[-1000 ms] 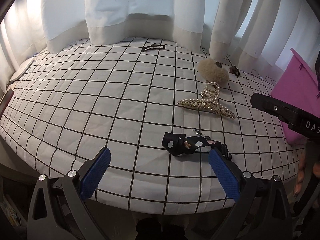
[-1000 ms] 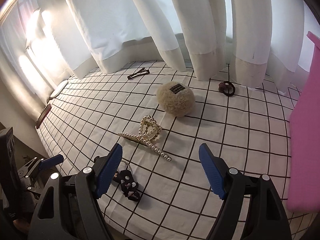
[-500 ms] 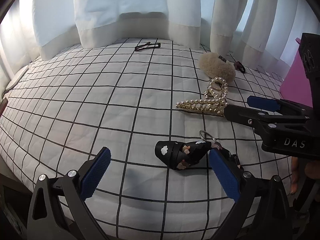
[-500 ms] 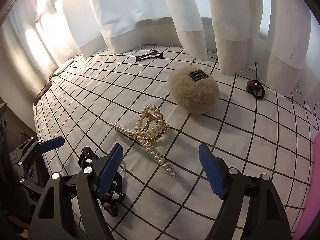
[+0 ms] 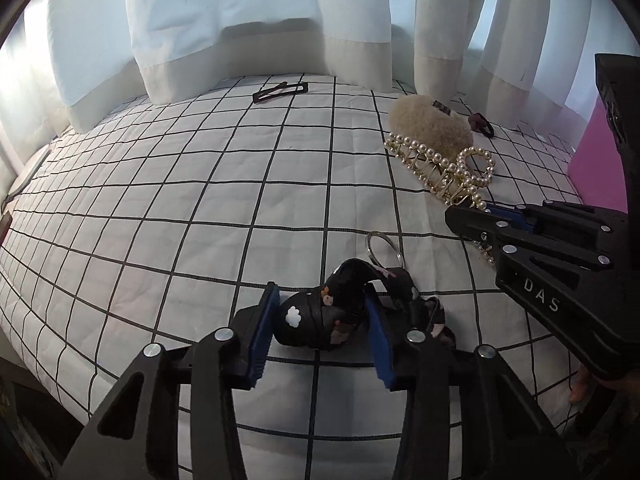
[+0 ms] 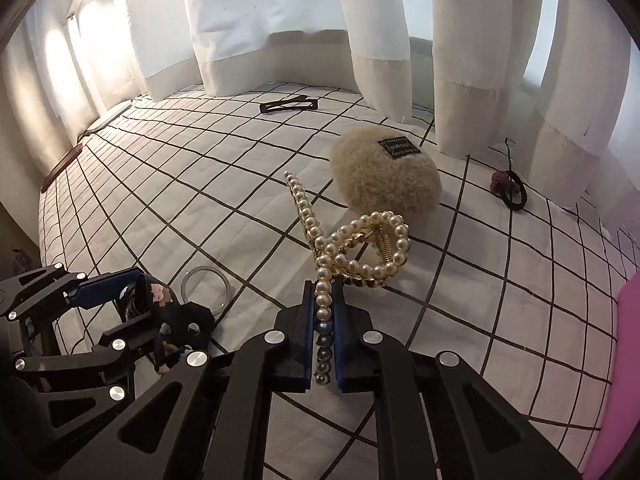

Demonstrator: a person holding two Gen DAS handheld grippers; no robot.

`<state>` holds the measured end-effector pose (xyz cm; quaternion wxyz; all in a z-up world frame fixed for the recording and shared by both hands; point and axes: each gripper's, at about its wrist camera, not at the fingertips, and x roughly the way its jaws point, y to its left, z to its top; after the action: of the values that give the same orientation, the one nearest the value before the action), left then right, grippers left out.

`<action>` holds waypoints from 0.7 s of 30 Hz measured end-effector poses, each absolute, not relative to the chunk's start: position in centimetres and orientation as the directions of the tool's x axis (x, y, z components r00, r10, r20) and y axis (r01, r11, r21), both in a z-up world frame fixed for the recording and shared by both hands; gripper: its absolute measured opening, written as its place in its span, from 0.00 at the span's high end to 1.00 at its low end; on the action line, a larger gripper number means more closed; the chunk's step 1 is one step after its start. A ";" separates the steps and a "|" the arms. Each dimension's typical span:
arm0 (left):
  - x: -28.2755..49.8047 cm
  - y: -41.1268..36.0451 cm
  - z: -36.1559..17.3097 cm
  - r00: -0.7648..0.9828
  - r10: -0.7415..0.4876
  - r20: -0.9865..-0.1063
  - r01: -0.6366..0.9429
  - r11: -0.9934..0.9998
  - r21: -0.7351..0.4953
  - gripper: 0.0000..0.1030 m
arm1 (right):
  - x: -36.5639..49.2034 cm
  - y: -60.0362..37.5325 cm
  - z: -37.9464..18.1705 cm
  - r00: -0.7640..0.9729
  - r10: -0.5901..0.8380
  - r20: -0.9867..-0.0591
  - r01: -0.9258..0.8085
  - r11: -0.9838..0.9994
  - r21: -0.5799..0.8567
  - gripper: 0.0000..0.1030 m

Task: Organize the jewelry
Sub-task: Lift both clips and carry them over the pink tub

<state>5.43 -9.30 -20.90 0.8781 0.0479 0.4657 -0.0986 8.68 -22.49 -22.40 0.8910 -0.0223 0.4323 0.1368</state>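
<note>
A black strap keychain (image 5: pixel 316 320) with cartoon prints and a metal ring (image 5: pixel 384 248) lies on the checked white cover (image 5: pixel 160 220). My left gripper (image 5: pixel 322 312) has it between its blue pads; the jaws are closing and both pads touch the strap. In the right wrist view the same gripper (image 6: pixel 148 304) and keychain (image 6: pixel 156 296) show at the lower left. A gold hair claw (image 6: pixel 360 240) lined with pearls has one pearl arm pinched in my right gripper (image 6: pixel 323 336), which is shut on it. From the left wrist view, the right gripper (image 5: pixel 476 212) reaches the claw (image 5: pixel 440 164) from the right.
Just behind the claw sits a fluffy beige pom clip (image 6: pixel 384 176). A flat black snap clip (image 6: pixel 288 106) lies far back by the white curtains (image 6: pixel 248 20). A dark hair tie (image 6: pixel 508 188) rests at the back right. A pink box (image 6: pixel 624 360) stands at the right edge.
Both grippers came down and closed from wide open. The left one now has the keychain strap, the right one the pearl claw, which has turned toward the right camera.
</note>
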 end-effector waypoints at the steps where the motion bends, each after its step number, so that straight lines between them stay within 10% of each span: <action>1: 5.5 -9.2 -20.9 0.543 -0.134 -0.829 0.220 0.976 -0.013 0.70 | 8.6 -22.7 -22.3 0.593 0.223 -0.774 -0.255 0.964 0.082 0.93; 21: 5.6 -5.0 -12.9 0.600 -0.190 -0.777 0.201 0.976 -0.084 0.76 | 3.4 -24.8 -17.0 0.650 0.201 -0.733 -0.100 0.979 0.179 0.93</action>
<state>5.57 -4.99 -12.95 0.8943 0.0061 0.4338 -0.1092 3.40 -24.81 -16.98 0.9062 0.0611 0.4102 0.0830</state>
